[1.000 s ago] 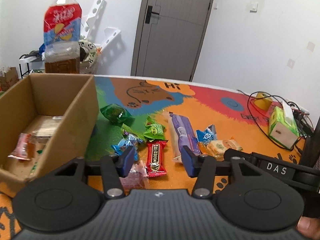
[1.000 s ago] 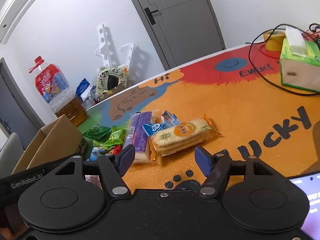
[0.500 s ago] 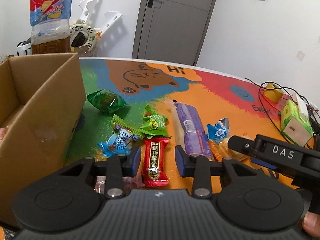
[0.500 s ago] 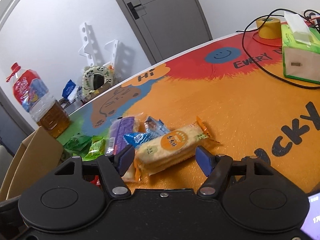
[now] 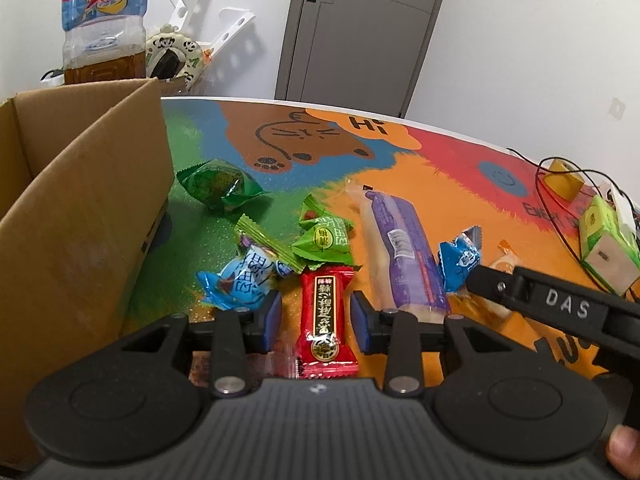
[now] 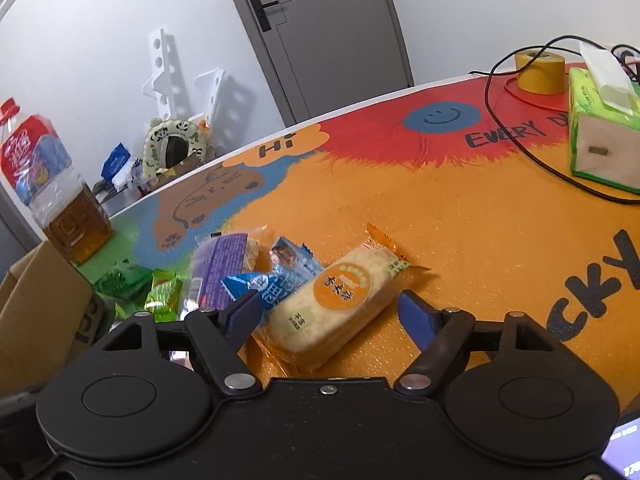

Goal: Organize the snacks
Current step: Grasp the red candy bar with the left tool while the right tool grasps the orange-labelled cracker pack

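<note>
Left wrist view puts the red snack bar [image 5: 327, 326] lying lengthwise on the desk [image 5: 452, 168], between the blue pads of the left gripper [image 5: 316, 322]; its fingers [image 5: 269, 320] stand apart on either side of the wrapper with a gap showing on each side. Just beyond the bar's far end sit a light green candy packet [image 5: 325, 240] and a blue candy packet [image 5: 242, 280], the two touching a thin green wrapper strip. A long purple-wrapped pack [image 5: 404, 252] lies just right of the bar, with a small blue packet [image 5: 460, 260] beside it. A darker green packet [image 5: 218, 184] rests farther back near the wall of the cardboard box [image 5: 80, 216], which stands at the left. A large bottle of amber liquid [image 5: 104, 20] rises behind the box.

Right wrist view shows the rice cracker pack [image 6: 332, 300] lying at a slant on the orange part of the desk, between the spread fingers [image 6: 414, 314] of the right gripper [image 6: 328, 312]; the left pad seems to overlap a blue packet, though contact is hard to judge. A green tissue box [image 6: 600, 132], a yellow tape roll [image 6: 540, 72] and a black cable [image 6: 520, 148] sit well apart at the far right.
</note>
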